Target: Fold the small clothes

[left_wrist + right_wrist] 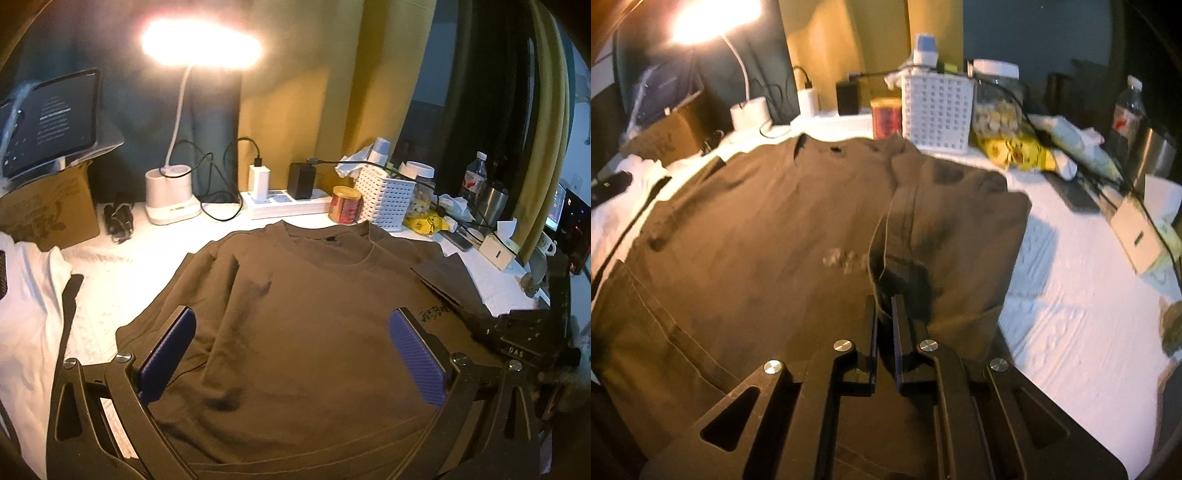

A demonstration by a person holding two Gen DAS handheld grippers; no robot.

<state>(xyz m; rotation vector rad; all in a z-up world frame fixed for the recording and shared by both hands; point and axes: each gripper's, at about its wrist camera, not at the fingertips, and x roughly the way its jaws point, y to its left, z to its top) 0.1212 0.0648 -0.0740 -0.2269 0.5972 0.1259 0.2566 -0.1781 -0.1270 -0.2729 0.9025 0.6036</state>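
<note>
Brown T-shirt lies flat, front up, on the white-covered table, collar toward the clutter at the back; its right side is raised and doubled inward.

Right gripper: jaws nearly closed, pinching a bunched edge of the shirt's right side; cloth hangs in a ridge from the pinch toward the collar.

Left gripper: jaws wide apart, nothing between them, hovering above the shirt's lower chest.

Step in hand, as I judge it: folding the right side over the body; to do it well, carry the pinched edge across low and level, keep the crease parallel to the shirt's centre line; release only once the flap lies flat; the left gripper could pin the body if it drags.

White basket and red tin stand just behind the collar; keep the sweep short of them.
</note>
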